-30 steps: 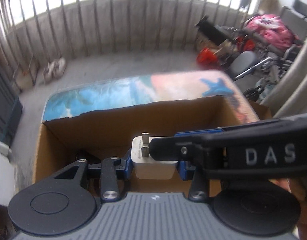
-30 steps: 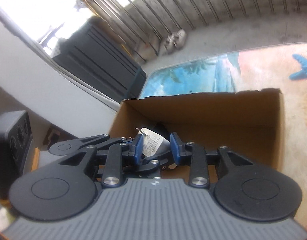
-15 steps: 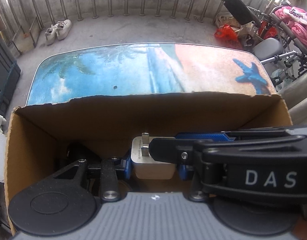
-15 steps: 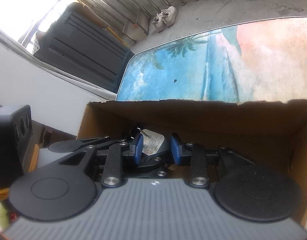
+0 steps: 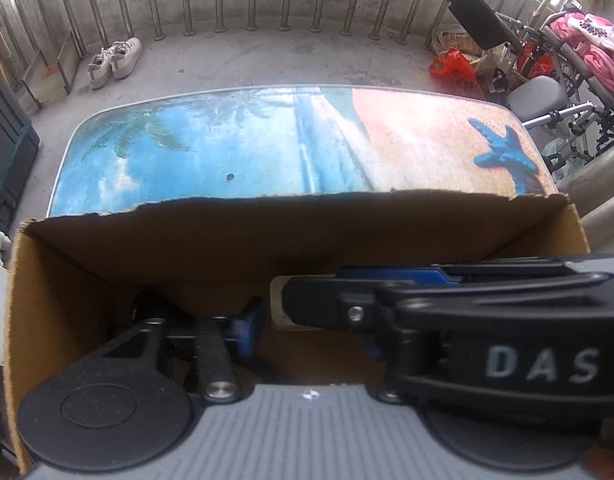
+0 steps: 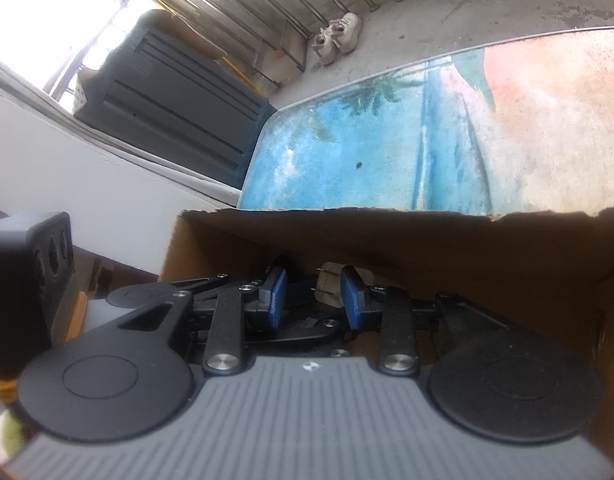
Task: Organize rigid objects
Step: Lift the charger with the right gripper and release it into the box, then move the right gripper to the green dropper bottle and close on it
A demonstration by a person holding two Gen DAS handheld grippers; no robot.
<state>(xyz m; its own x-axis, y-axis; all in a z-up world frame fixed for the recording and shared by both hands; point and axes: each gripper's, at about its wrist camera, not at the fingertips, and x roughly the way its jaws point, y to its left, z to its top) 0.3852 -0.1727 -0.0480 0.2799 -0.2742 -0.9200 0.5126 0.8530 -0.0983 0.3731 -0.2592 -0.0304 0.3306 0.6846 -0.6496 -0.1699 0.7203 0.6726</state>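
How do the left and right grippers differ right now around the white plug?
The left gripper has just been opening, and its visible pad stands clear of the white plug. The right gripper is set narrower with the plug between its pads, contact unclear. The right gripper also crosses in front of the left one. Both reach into the cardboard box.

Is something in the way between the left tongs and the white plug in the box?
Yes. The right tongs reach across in front of the white plug, covering most of it. The left tongs have just been opening, with the plug between them, inside the cardboard box.
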